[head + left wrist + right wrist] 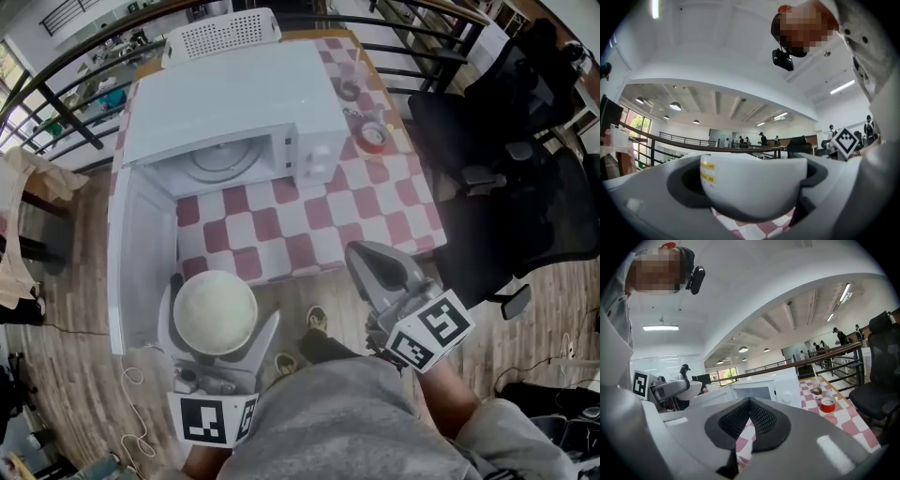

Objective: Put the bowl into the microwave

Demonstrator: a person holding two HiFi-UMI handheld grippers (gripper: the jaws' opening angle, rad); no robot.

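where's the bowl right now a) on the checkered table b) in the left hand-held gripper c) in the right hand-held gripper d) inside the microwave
B: the bowl sits between the jaws of the left hand-held gripper, short of the open microwave, whose cavity shows only its turntable; the right hand-held gripper has its jaws together on nothing.

This looks like an open-plan office or lab on a mezzanine, though the wide lens blurs the far end. A dark railing (pixel 825 355) edges a wood floor (pixel 75 281). Black office chairs (pixel 525 206) stand beside a table (pixel 309 220) with a checked cloth and a microwave (pixel 234 103). A strip light (pixel 661 327) glows overhead, and people (pixel 761 139) stand in the distance.
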